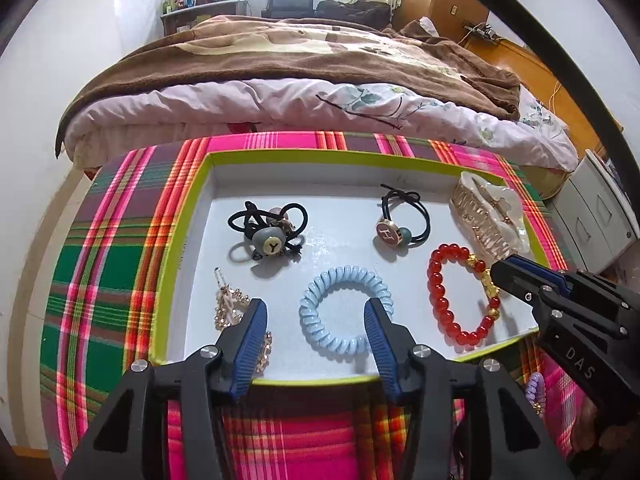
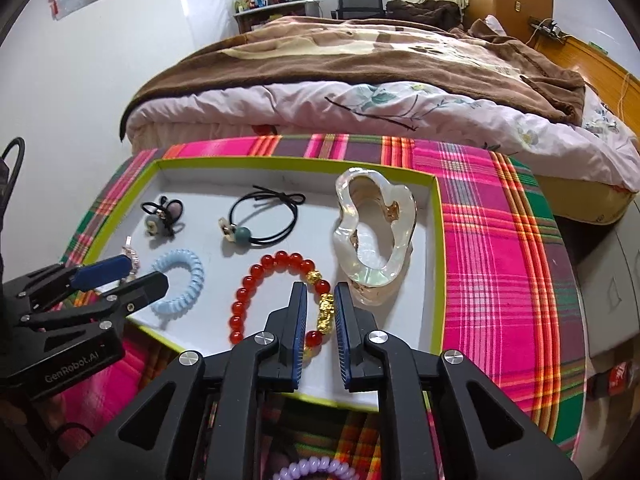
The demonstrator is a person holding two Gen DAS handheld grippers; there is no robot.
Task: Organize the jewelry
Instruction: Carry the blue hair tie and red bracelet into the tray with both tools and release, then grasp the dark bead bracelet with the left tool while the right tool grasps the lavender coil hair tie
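A shallow tray with a lime-green rim (image 1: 182, 240) (image 2: 439, 240) lies on a plaid cloth. In the left wrist view my left gripper (image 1: 315, 308) hangs open over a light blue coil hair tie (image 1: 320, 344) on the tray floor, and its right finger overlaps the tie's right side. My right gripper (image 2: 321, 292) stands over a red bead bracelet (image 2: 240, 308) with gold charms. Its fingers are a narrow gap apart around a gold charm (image 2: 327, 304), and the pads do not press on it. The bracelet lies flat.
Also in the tray are black hair ties with a Y bead (image 1: 272, 240), a black tie with an H charm (image 1: 400, 224), a pearly claw clip (image 2: 372, 232) and a gold hair clip (image 1: 228, 304). A purple coil tie (image 2: 316, 470) lies outside, near the front. A bed stands behind.
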